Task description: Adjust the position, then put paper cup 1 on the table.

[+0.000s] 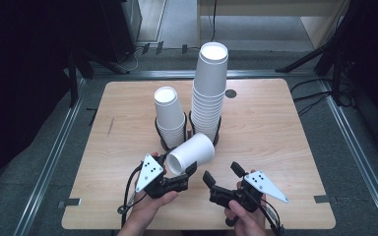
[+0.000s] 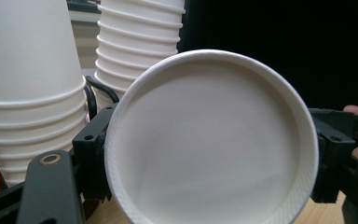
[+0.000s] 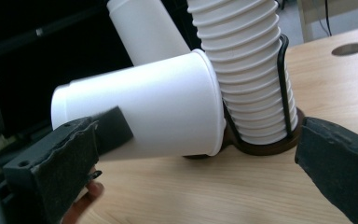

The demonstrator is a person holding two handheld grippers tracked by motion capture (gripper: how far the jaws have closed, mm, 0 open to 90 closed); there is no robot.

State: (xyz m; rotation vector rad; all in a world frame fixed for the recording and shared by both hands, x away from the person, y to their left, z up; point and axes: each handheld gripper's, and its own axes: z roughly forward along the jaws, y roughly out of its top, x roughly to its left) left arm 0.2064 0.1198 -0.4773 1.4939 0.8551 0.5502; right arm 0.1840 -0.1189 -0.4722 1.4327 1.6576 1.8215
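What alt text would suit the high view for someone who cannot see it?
A person's left gripper holds a white paper cup on its side above a wooden table, while the right gripper waits open beside it. Behind stand a short stack of cups and a tall stack in wire holders.

— What is the room like around the table (image 1: 275, 128)?

— The table has a light wood-grain top with rounded corners and a small round dark hole (image 1: 231, 93) near its far edge. It stands on a grey carpeted floor (image 1: 354, 162), inside a frame of metal rails (image 1: 49, 162) that runs along the left, far and right sides.

— And farther back?

— A pale wooden piece of furniture (image 1: 320, 19) stands at the top right, with a black cable (image 1: 213, 14) hanging in front of it. A dark cabinet (image 1: 120, 24) sits at the top left. Black stand legs (image 1: 305, 59) slant in at the right, and the left side lies in deep shadow.
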